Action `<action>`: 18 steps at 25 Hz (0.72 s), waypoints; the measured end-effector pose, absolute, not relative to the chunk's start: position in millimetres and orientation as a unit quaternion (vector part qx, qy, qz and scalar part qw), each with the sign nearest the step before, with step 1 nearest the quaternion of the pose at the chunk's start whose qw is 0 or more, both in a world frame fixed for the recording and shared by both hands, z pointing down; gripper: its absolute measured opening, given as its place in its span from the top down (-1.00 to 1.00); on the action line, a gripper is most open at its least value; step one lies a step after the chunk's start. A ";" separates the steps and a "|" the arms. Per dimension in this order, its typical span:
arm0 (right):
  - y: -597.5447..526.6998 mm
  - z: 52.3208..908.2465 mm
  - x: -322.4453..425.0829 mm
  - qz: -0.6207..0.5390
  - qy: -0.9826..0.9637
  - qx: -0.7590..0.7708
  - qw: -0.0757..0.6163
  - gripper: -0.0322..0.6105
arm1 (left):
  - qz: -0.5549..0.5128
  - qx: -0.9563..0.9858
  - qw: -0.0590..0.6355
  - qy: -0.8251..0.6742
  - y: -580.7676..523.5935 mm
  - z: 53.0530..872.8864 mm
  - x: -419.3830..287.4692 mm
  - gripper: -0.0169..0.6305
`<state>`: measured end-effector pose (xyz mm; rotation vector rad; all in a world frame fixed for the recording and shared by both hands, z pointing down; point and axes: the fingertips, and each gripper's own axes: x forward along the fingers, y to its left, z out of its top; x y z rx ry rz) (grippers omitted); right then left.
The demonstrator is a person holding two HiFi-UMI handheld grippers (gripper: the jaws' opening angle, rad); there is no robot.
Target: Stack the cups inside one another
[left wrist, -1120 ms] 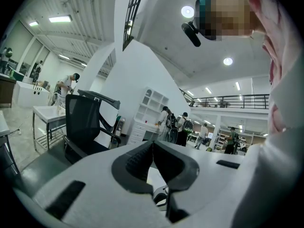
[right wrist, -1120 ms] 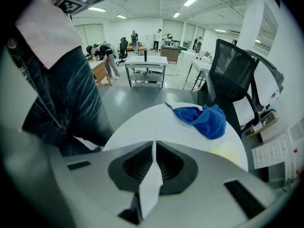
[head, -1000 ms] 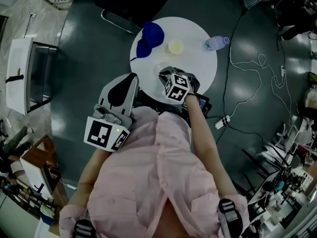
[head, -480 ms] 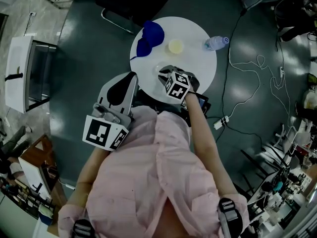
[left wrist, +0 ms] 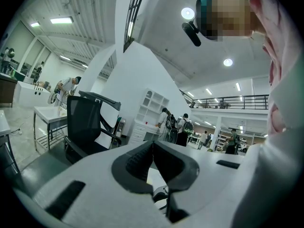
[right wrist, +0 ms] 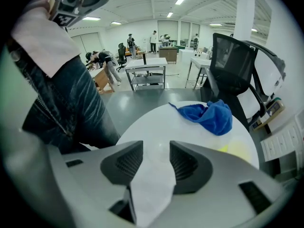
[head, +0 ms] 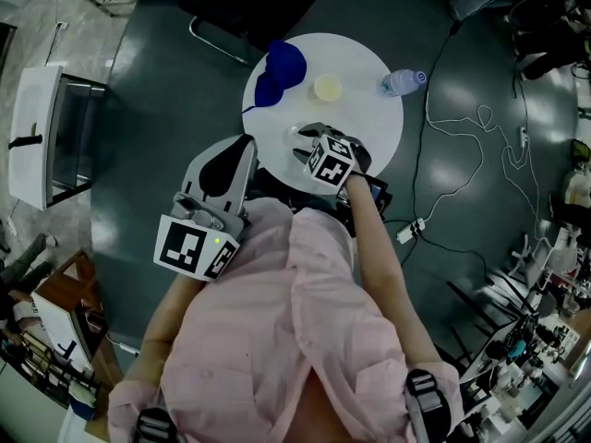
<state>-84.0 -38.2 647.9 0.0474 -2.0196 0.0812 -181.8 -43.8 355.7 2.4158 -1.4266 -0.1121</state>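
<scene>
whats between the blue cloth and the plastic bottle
A pale yellow cup stands between the blue cloth and the plastic bottle, apart from both. The head view shows it.

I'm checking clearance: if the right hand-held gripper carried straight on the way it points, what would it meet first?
The right hand-held gripper, whose jaws have just been opening, would likely meet the round white table first. Nothing else shows plainly between the jaws, though depth is hard to judge.
</scene>
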 end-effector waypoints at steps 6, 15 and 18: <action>-36.9 644.8 -84.0 0.040 -0.850 0.022 0.524 0.35 | -0.040 0.849 0.166 -0.501 -42.8 355.9 -180.7 0.89; -39.3 642.4 -81.4 0.036 -0.854 0.032 0.519 0.32 | -0.040 0.848 0.165 -0.502 -42.8 355.8 -178.2 0.89; -42.6 636.6 -83.1 0.033 -0.860 0.047 0.507 0.32 | -0.039 0.849 0.165 -0.501 -42.8 356.1 -177.2 0.89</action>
